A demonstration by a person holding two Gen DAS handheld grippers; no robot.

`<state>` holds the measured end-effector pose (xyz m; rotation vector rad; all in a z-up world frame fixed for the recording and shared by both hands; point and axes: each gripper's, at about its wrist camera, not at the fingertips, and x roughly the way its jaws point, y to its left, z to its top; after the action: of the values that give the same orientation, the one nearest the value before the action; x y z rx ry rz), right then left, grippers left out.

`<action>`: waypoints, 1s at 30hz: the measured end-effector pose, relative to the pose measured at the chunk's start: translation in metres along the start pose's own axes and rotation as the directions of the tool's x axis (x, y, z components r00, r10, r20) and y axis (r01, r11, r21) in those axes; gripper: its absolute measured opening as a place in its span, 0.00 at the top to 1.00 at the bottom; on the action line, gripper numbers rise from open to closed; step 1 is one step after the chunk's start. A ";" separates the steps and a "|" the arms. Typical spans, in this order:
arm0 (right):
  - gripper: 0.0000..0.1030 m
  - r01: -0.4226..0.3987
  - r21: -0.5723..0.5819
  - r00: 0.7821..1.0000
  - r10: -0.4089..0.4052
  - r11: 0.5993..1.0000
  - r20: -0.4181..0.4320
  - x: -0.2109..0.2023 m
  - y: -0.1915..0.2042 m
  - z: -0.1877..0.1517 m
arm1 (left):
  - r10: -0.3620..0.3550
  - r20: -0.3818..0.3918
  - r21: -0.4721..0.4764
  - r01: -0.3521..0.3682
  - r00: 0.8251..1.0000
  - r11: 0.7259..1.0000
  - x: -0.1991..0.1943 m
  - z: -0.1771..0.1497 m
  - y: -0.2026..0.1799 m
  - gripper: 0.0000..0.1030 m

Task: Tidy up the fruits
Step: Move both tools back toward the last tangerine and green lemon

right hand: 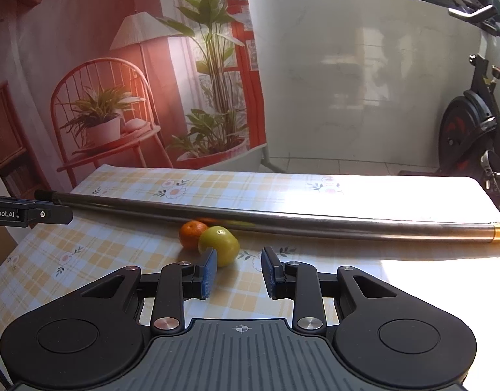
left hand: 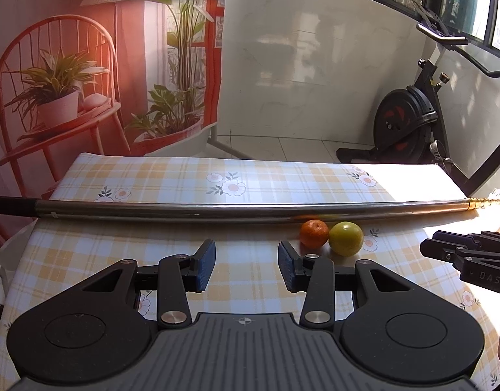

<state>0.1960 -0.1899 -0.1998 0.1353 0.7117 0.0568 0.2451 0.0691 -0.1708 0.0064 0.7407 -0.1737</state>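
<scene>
Above checked tablecloth, both grippers hover level, empty, jaws apart.

A polished metal pole with a brassy tip lies on the smooth checked cloth of the surface; both fruits' skins look glossy.

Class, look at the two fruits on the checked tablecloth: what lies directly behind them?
Behind the orange and the green fruit lies a long metal pole across the tablecloth. Whether they touch the pole cannot be told.
</scene>
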 end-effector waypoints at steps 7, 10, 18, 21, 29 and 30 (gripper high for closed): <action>0.72 0.003 0.004 1.000 -0.003 1.000 -0.007 0.011 -0.003 0.003 | 0.003 -0.019 -0.003 -0.003 1.000 1.000 0.014 0.005 0.001 0.57; 0.72 0.002 0.003 1.000 -0.002 1.000 -0.014 0.018 -0.003 0.005 | 0.006 -0.018 0.007 -0.006 1.000 1.000 0.019 0.007 -0.001 0.57; 0.72 -0.004 -0.009 1.000 0.004 1.000 -0.025 0.037 -0.006 0.006 | -0.039 0.004 0.046 0.038 0.999 0.998 0.035 0.012 -0.012 0.57; 0.72 -0.008 -0.016 1.000 0.007 1.000 -0.031 0.042 -0.007 0.006 | -0.091 -0.003 0.060 0.091 0.996 0.994 0.049 0.016 -0.017 0.57; 0.72 -0.010 0.006 0.998 0.011 1.000 -0.058 0.057 -0.014 0.004 | -0.152 -0.050 0.183 0.159 0.987 0.970 0.100 0.006 -0.035 0.57; 0.72 -0.011 0.008 0.998 0.011 1.000 -0.062 0.060 -0.015 0.003 | -0.156 -0.059 0.197 0.164 0.986 0.967 0.104 0.005 -0.037 0.57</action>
<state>0.2433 -0.1988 -0.2379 0.1457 0.7732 0.0690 0.3178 0.0162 -0.2354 0.1438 0.7641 -0.4036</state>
